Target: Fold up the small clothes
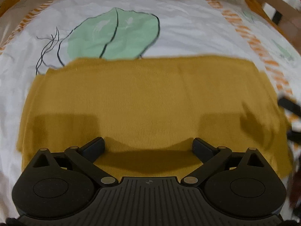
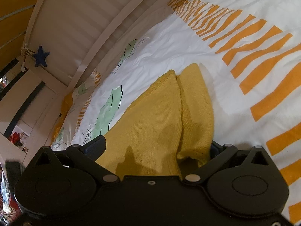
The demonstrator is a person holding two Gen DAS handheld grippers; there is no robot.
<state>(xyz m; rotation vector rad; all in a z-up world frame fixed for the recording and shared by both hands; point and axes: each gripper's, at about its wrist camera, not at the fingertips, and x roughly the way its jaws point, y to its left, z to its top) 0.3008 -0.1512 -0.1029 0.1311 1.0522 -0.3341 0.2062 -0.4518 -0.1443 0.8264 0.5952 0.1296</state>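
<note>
The mustard-yellow knit garment (image 1: 150, 101) is lying spread flat on the white bedsheet printed with green leaves and orange stripes (image 1: 188, 28), its far edge crossing the base of a large green leaf. The left gripper (image 1: 148, 145) is hanging just above the near part of the garment with its jaws spread wide and nothing between them. In the right wrist view, the right gripper (image 2: 156, 146) is sitting with a bunched, doubled flap of the same garment (image 2: 169, 113) rising between its widely spread jaws; whether the fingers are actually pinching cloth I cannot tell. The likely trouble is the flap slipping free, since spread jaws are giving little hold on a soft, stretchy knit, leaving the fold crooked. The left claw closing carelessly could also be catching the sheet under the garment and dragging it along.
</note>
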